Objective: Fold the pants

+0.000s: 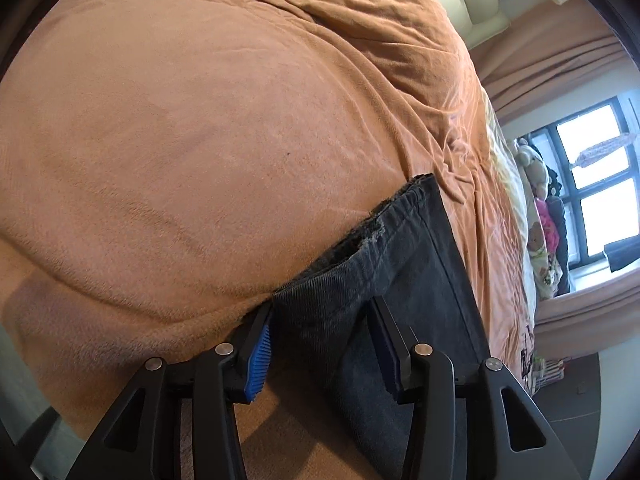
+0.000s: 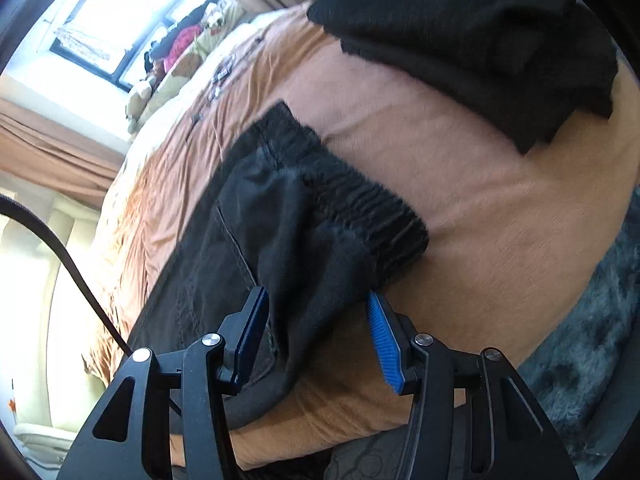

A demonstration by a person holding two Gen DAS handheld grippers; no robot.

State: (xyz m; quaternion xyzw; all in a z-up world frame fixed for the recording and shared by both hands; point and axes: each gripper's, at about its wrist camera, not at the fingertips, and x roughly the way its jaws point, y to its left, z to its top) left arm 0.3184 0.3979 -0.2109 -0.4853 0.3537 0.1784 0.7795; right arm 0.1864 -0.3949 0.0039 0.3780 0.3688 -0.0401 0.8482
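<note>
Covering the wide bed, a rust-orange plush blanket carries the dark grey corduroy pants, lying folded with the elastic waistband away from the cameras. A black folded garment sits well apart. Judged step — releasing the fold: withdraw without dragging cloth. Left gripper and right gripper — jaws spread, pants' near edge between them, pads not pressing.

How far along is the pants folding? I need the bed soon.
Done: the dark pants lie doubled on the orange blanket, waistband on top. In hand: nothing; the left claw and right claw stand open around the fabric. Left: perhaps one more fold; a black pile sits beyond.
</note>
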